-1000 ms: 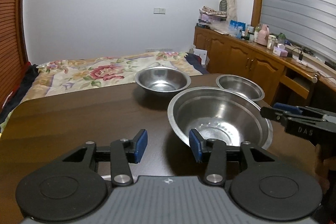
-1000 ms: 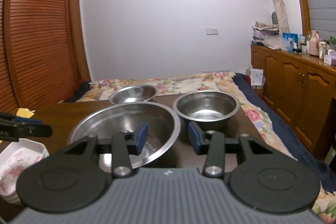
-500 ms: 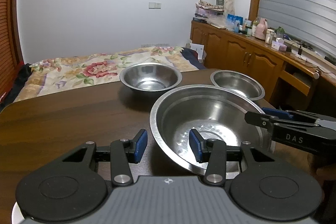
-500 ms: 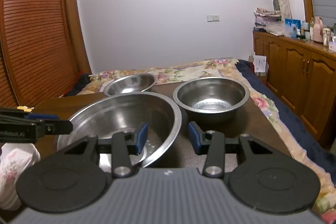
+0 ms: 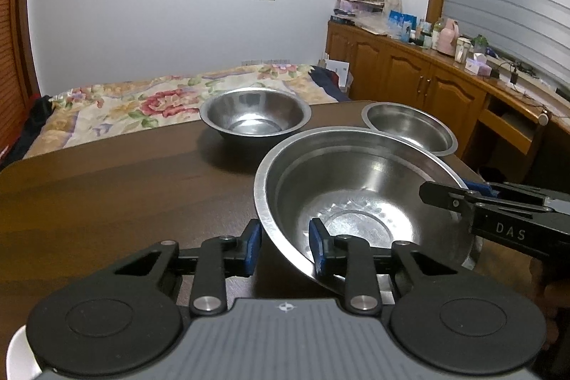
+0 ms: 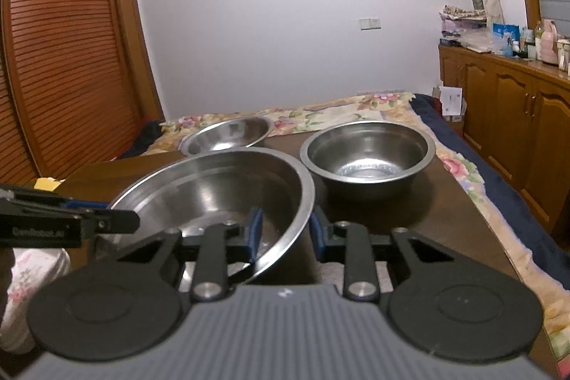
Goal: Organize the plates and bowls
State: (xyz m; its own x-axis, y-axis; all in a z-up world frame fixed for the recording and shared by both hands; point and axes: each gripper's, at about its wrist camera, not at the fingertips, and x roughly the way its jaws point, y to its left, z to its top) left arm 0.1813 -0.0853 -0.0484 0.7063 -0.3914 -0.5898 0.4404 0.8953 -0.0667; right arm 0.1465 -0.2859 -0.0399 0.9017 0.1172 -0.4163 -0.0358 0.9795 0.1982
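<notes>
We straddle the big steel bowl's [image 5: 359, 198] rim from both sides: left gripper [image 5: 285, 246] at its 7 o'clock edge, right gripper [image 6: 285, 234] at 5 o'clock, fingers narrowly parted, gaps visible at the pads. The bowl sits on the table [image 5: 124, 187]; two smaller bowls [image 5: 254, 116] [image 5: 409, 129] at 12.

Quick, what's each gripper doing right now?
Left gripper: open, fingers straddling the large steel bowl rim.
Right gripper: open, straddling the opposite rim.
</notes>
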